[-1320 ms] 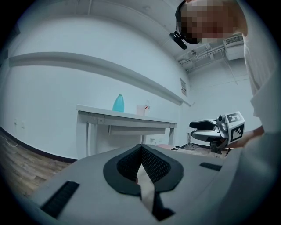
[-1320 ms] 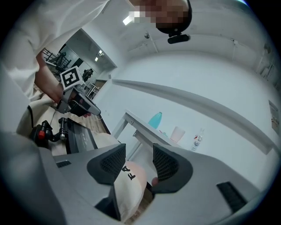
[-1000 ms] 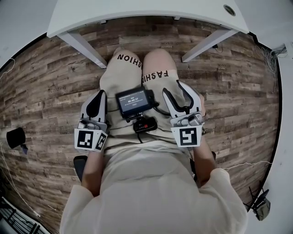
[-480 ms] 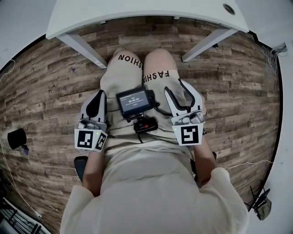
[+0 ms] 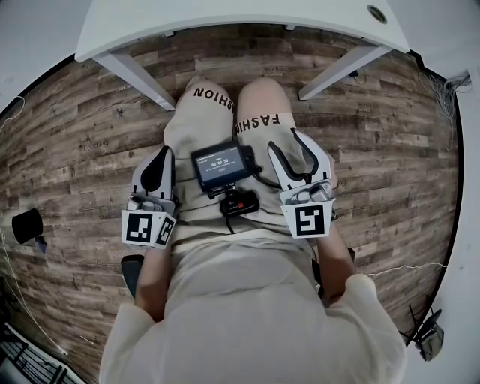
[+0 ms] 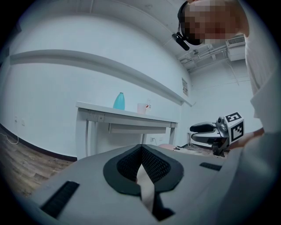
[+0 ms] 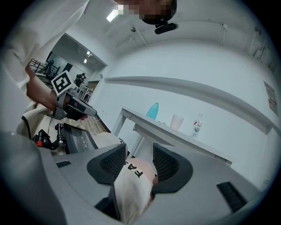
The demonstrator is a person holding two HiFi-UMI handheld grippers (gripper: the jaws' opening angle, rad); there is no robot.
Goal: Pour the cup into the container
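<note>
A pale cup (image 7: 177, 121) stands on the white table (image 7: 206, 147) between a teal container (image 7: 152, 111) and a small clear bottle (image 7: 198, 124). The left gripper view shows the cup (image 6: 142, 107) and teal container (image 6: 119, 101) far ahead too. Both grippers rest on the seated person's lap, well short of the table. My left gripper (image 5: 161, 154) lies on the left thigh with its jaws together (image 6: 141, 149), nothing held. My right gripper (image 5: 291, 146) lies on the right thigh with its jaws apart (image 7: 139, 151); only the trouser leg shows between them.
A small screen device (image 5: 221, 166) on a mount sits on the lap between the grippers. The table's edge (image 5: 225, 19) and its slanted legs (image 5: 135, 79) are ahead of the knees. Wood floor lies all round, with a dark object (image 5: 26, 225) at left.
The right gripper has shifted very slightly on the thigh. The left gripper and everything else stay put.
</note>
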